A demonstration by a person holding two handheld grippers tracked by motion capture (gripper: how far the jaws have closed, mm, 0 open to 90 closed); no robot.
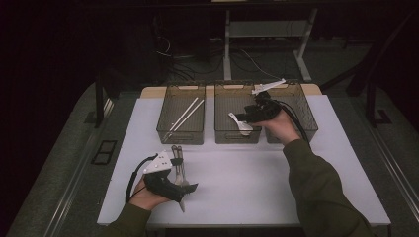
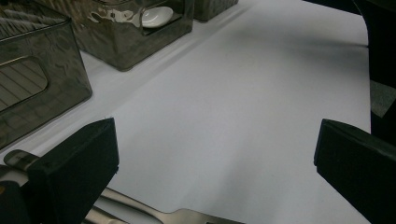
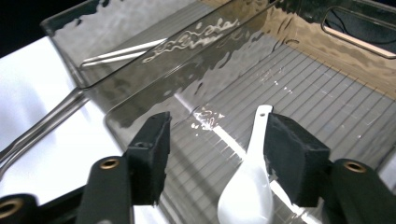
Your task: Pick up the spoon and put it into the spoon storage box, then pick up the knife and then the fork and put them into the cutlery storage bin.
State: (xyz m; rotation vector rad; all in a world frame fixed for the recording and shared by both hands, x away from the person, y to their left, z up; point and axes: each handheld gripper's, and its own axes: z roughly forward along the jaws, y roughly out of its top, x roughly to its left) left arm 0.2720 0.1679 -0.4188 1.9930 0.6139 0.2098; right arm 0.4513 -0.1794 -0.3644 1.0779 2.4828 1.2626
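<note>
High view: white desk (image 1: 257,182) with three smoky clear bins in a row at the far side. Left bin (image 1: 182,114) holds white chopsticks (image 1: 184,117). Middle bin (image 1: 237,114) has a white spoon (image 1: 241,124) at its near edge, the right gripper (image 1: 243,117) just above it, held by the person's right hand (image 1: 276,123). Right bin (image 1: 296,111) is partly behind that hand. Left gripper (image 1: 190,187) sits low near the desk's front left, in the left hand (image 1: 146,197), over metal cutlery (image 1: 179,170) lying on the desk.

Left gripper view: both black jaws stand wide apart, nothing between them, so the gripper is released. Metal fork (image 2: 177,215) lies on the desk at the bottom edge, next to the left jaw. Two bins up top; the farther one (image 2: 140,32) shows the white spoon (image 2: 156,16) inside.

Right gripper view: jaws apart over the middle bin (image 3: 299,88). The white spoon (image 3: 250,186) lies on the bin's ribbed floor, handle pointing away, right beside the right jaw; can't tell if it touches. Gripper is released, not clamping the spoon. Chopsticks (image 3: 123,51) visible through the next bin's wall. Metal handle (image 3: 42,126) on the desk at left.
</note>
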